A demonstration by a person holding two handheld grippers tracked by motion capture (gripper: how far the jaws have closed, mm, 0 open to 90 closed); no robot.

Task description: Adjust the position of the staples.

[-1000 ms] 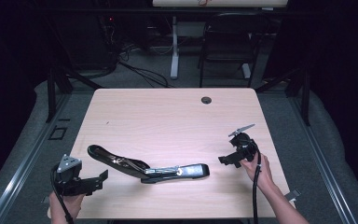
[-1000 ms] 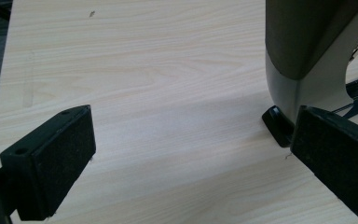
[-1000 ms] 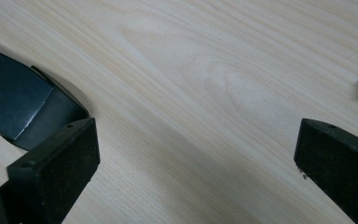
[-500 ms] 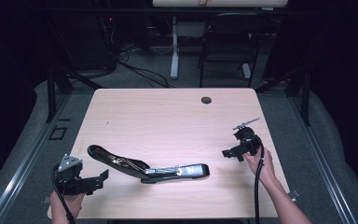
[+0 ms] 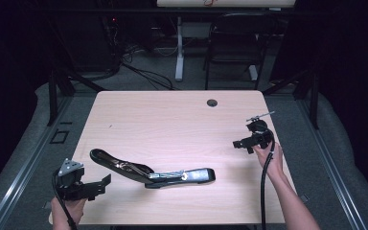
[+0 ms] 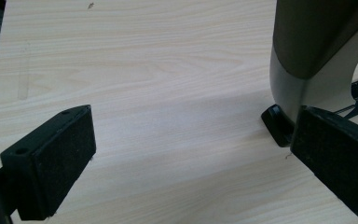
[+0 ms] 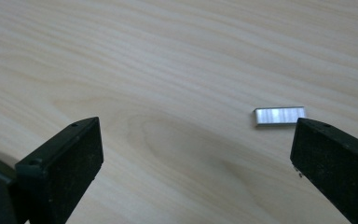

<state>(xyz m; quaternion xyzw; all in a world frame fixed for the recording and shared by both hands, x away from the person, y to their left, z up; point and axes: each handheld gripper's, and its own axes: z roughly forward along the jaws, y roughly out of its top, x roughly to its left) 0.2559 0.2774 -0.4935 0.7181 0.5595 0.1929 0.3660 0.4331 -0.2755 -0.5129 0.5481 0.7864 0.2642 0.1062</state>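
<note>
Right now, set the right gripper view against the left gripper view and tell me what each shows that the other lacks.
The right gripper view has a small silver strip of staples lying flat on the table, just inside the right-hand jaw. The left gripper view has the grey end of the opened stapler, its black foot resting on the wood next to the right-hand jaw. Both share the pale wooden table and a pair of black jaws spread wide with nothing between them.

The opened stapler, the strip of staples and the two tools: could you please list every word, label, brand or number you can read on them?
None: no text can be read.
Stapler: no brand or number legible on its dark top or metal tray; too small in the high view.
Strip of staples: plain bright metal, unmarked.
Left tool and right tool: plain black jaws, no markings.
Table: bare wood grain, no labels.
</note>
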